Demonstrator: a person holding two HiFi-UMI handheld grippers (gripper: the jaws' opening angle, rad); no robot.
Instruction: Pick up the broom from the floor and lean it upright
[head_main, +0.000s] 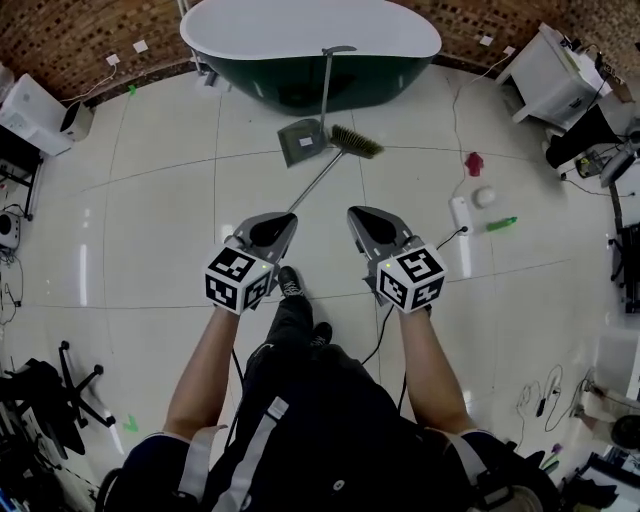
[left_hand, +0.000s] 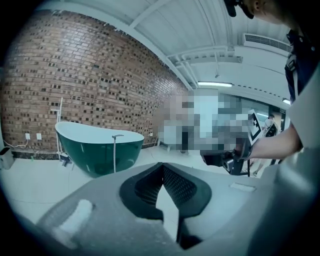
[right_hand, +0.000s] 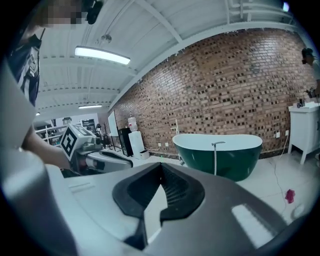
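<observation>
Green broom (head_main: 354, 141) lying flat on floor (head_main: 160, 200) near tub (head_main: 300, 70), ahead of both grippers. Handle pointing toward left gripper (head_main: 289, 217). Left and right gripper (head_main: 356, 213) jaws pressing together, holding nothing.

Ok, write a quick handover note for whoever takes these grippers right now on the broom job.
Left gripper: jaws together, holding nothing, pointing level toward the bathtub.
Right gripper: the same, jaws together, empty.
Broom: lies flat on the floor, bristles toward the green bathtub, handle end pointing back toward the left gripper. A long-handled dustpan sits beside the bristles.
Done: nothing; the broom is not yet touched.
Left: open a gripper, go down, grasp the handle, lift the broom and lean it upright, probably against the bathtub.
</observation>
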